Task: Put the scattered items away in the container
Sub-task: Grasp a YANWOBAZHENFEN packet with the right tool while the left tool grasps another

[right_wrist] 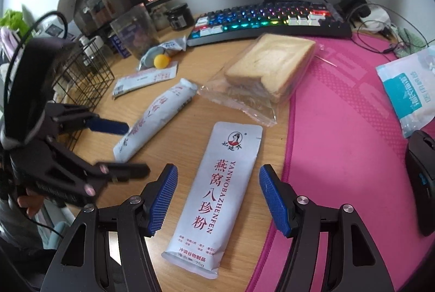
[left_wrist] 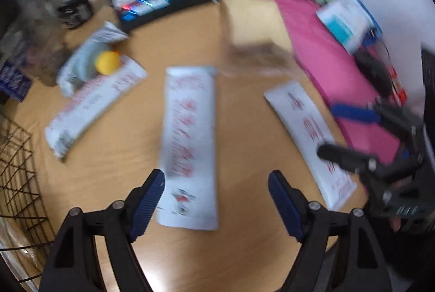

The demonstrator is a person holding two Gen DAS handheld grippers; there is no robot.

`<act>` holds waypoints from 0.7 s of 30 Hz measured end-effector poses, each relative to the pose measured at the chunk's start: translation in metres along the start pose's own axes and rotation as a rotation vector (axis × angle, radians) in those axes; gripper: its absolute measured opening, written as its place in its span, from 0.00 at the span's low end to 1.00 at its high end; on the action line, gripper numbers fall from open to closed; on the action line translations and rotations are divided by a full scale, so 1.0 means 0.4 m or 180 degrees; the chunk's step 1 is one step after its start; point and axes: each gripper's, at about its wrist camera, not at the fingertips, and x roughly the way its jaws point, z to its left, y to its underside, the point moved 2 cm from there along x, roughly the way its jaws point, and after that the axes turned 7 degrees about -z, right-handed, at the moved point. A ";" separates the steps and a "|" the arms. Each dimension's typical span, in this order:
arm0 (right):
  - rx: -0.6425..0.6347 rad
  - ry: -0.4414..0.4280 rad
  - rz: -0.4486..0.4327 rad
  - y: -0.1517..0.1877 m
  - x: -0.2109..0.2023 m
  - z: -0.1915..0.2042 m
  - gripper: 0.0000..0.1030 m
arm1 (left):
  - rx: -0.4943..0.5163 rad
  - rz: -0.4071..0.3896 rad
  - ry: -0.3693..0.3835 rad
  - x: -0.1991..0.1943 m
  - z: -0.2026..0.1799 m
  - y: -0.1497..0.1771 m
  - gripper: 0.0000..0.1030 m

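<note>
At nine o'clock in the right wrist view stands the black wire basket (right_wrist: 81, 79), a grid of thin rods, holding nothing that can be made out. In front of it the left gripper (right_wrist: 130, 147) hovers, its ribbed blue pads spread wide on either side of a plump, glossy white sachet (right_wrist: 157, 115) lying on the woodgrain desk (right_wrist: 190, 112); nothing is pinched. At eleven o'clock a flatter sachet (right_wrist: 141, 79) lies by a crumpled grey packet and a small yellow ball (right_wrist: 161, 61). At the centre a flat, rectangular sachet with red lettering (right_wrist: 217, 194) lies between the right gripper (right_wrist: 217, 199) pads, which stand apart without touching it. At one o'clock sits sliced bread in a clear crinkled bag (right_wrist: 269, 68), at the edge of the textured pink mat (right_wrist: 339, 128).
</note>
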 end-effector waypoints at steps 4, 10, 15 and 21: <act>-0.0041 0.0000 0.0083 0.007 0.019 0.009 0.62 | -0.0139 0.0021 -0.0031 0.032 0.026 -0.022 0.79; -0.0130 0.0158 0.0110 0.008 0.036 0.006 0.62 | -0.0022 0.0076 -0.0170 0.077 0.020 -0.034 0.79; -0.0390 0.0318 0.0088 0.015 0.042 0.025 0.62 | 0.0030 -0.0037 -0.0257 0.087 0.018 -0.041 0.77; -0.0731 0.0468 0.0101 0.030 0.050 0.051 0.61 | 0.0062 -0.0118 -0.0246 0.073 0.004 -0.044 0.49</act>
